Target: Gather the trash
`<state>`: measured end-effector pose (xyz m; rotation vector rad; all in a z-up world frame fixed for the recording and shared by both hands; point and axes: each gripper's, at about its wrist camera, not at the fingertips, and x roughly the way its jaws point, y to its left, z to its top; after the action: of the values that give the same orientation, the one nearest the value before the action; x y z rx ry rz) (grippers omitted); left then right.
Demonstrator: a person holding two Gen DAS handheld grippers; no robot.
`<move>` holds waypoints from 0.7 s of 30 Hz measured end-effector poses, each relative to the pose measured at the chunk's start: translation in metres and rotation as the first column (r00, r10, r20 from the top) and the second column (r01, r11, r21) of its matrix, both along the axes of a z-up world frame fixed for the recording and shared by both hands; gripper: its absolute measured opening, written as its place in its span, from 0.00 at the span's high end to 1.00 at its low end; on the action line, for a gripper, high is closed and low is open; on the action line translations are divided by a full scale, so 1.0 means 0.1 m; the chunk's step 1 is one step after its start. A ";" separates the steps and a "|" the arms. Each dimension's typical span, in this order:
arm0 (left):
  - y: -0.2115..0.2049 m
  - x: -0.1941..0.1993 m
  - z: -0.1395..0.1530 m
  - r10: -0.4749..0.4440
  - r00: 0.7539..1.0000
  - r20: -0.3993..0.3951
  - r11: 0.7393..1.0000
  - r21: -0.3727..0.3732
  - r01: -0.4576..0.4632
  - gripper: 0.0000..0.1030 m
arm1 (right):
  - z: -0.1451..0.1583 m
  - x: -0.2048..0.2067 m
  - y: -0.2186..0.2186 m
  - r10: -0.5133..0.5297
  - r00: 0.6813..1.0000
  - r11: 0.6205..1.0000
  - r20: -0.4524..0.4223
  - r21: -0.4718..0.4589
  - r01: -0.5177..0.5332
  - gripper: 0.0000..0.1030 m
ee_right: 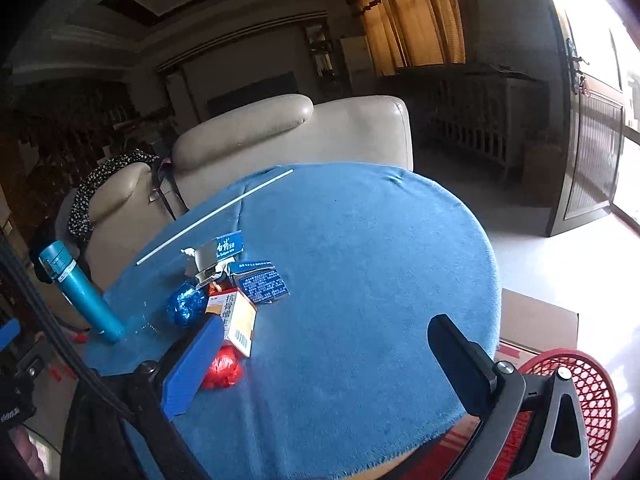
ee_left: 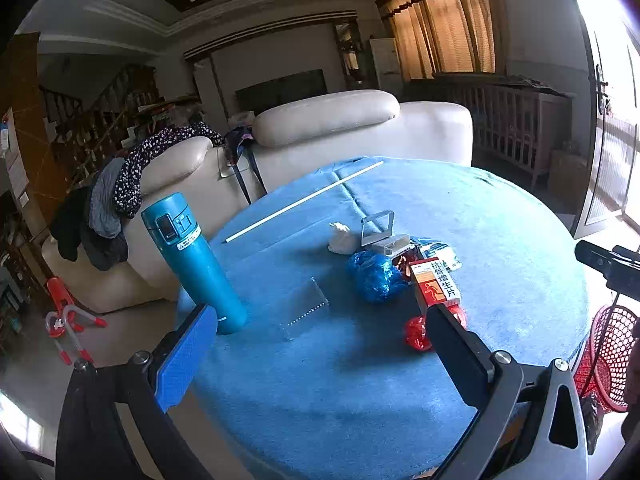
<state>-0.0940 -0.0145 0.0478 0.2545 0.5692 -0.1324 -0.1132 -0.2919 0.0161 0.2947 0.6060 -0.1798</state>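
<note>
Two open grippers face a small heap of trash

Two grippers hover above a round bench (ee_left: 500,216) draped in blue cloth, both with jaws spread wide and holding nothing. A red mesh basket (ee_right: 580,396) stands just off the bench's near right edge, beside the right gripper (ee_right: 324,360), and looks the likely place for the litter. A teal flask (ee_left: 192,256) stands upright at the bench's left edge, apart from the heap. Trash lies clustered left of centre: an orange medicine box (ee_left: 436,284) on its side, its long axis running towards the cameras, a crumpled blue wrapper (ee_left: 374,276) just beside it, then a crumpled red wrapper (ee_left: 416,334) nearest the person. From the left gripper (ee_left: 320,354) the red wrapper sits ahead and to the right, close against the right-hand finger; from the right gripper it lies at the left-hand finger. Either could reach it, though the right is nearer the basket.
</note>
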 end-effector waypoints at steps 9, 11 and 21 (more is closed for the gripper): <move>-0.03 -0.01 0.02 -0.005 1.000 0.003 1.000 0.004 0.005 0.00 | -0.02 -0.29 -0.12 0.025 0.999 0.999 -0.042 0.027 -0.024 0.00; -0.04 -0.02 0.02 -0.007 1.000 0.004 1.000 0.006 0.007 0.00 | -0.04 -0.37 -0.16 0.038 0.998 0.998 -0.055 0.052 -0.035 0.00; 0.05 0.10 -0.29 -0.061 0.989 -0.133 0.997 -0.058 0.054 0.00 | -0.44 -0.77 -0.34 0.074 0.983 0.979 -0.170 0.198 -0.039 0.00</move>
<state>-0.0836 -0.0099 0.0184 0.2100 0.6914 -0.2221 -0.1901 -0.3256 -0.0278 0.4526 0.8092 -0.0923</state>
